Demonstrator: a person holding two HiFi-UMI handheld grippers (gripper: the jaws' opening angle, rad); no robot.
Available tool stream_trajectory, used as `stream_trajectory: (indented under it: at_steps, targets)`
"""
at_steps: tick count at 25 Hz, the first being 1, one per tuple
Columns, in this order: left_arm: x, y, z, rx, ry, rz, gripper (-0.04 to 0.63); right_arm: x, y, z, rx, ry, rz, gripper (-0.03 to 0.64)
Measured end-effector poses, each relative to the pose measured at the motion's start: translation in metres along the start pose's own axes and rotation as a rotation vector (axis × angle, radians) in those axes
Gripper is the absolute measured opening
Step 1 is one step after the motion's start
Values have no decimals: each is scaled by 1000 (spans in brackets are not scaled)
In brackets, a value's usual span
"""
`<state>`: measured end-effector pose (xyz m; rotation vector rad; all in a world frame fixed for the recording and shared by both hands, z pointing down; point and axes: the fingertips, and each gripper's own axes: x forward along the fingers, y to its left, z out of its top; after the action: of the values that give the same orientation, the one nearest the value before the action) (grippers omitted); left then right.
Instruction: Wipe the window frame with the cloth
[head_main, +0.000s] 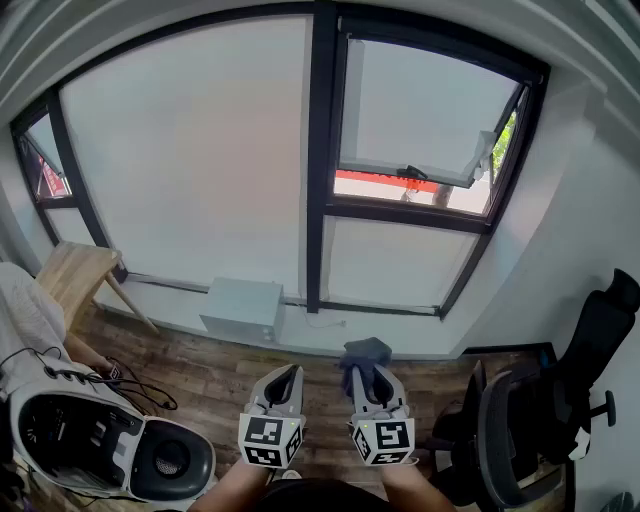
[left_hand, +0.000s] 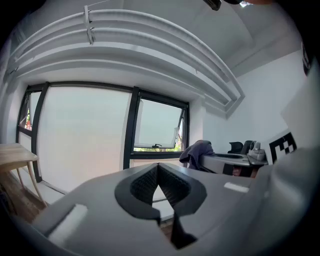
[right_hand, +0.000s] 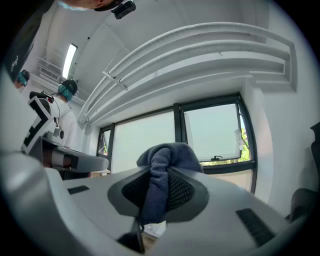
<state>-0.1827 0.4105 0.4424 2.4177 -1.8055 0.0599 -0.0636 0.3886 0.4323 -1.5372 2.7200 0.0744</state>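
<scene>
A dark blue-grey cloth (head_main: 363, 352) is pinched in my right gripper (head_main: 366, 372), which is shut on it; the cloth (right_hand: 162, 165) bunches above the jaws in the right gripper view. My left gripper (head_main: 285, 372) is held beside it at the left, shut with nothing between its jaws (left_hand: 159, 172). Both are held low, well short of the window. The black window frame (head_main: 318, 160) stands ahead, with a central upright and an upper right sash (head_main: 425, 175) tilted open outward. The cloth (left_hand: 196, 151) also shows in the left gripper view.
A white box (head_main: 242, 308) sits on the floor below the window. A wooden stool (head_main: 75, 275) stands at left, a white machine (head_main: 100, 445) with cables at lower left. Black office chairs (head_main: 540, 400) crowd the right. Another person (right_hand: 65, 95) stands far left in the right gripper view.
</scene>
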Motion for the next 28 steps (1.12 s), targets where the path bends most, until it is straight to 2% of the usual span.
stream_trajectory:
  at_steps: [20,28]
  targets:
    - [8,5,-5,-3,12,-18,8,9,1,-5,30,-3,-6,80]
    - [11,31,-3,-13,-3,-22,8,30,19,-6,10,8,-4,80]
